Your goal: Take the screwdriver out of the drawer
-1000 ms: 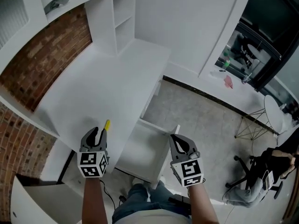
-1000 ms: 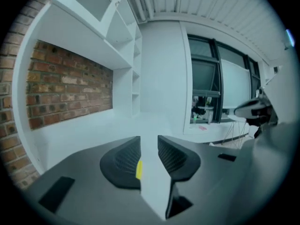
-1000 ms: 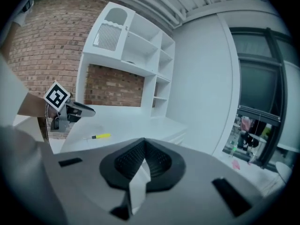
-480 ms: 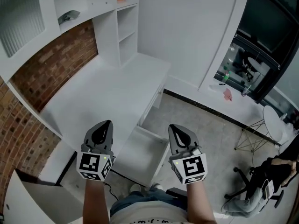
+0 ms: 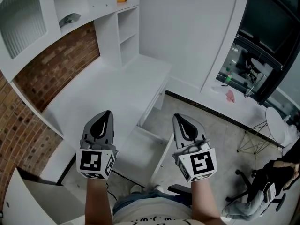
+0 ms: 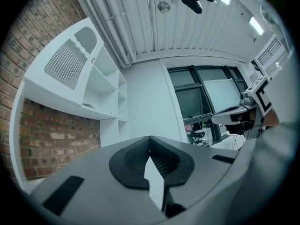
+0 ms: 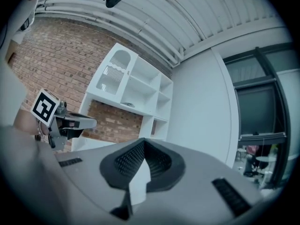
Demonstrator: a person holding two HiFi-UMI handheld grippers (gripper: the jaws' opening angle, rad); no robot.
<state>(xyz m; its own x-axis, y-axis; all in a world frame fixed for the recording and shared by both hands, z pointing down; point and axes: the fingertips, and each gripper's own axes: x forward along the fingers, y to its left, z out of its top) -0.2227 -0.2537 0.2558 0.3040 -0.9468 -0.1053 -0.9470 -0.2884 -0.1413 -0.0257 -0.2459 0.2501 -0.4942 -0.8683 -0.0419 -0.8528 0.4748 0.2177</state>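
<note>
In the head view both grippers are held up side by side above the white desk [image 5: 108,86] and its open drawer [image 5: 143,146]. My left gripper [image 5: 104,120] is shut, its pads meeting with nothing between them, as the left gripper view [image 6: 150,146] shows. My right gripper [image 5: 183,124] hangs over the drawer's right side and is also shut and empty [image 7: 144,148]. Both point out level toward the shelves and wall. No screwdriver shows in any view; the desk patch under the left gripper is hidden.
A white shelf unit [image 5: 119,20] stands at the desk's back against a brick wall [image 5: 51,69]. An orange item [image 5: 121,0] and a grey object [image 5: 70,18] lie on upper shelves. An office chair [image 5: 260,184] stands at the lower right.
Both grippers rose toward the camera. The left jaws went from open to shut. The yellow-handled screwdriver that lay on the desk by the left gripper's tips is now out of sight.
</note>
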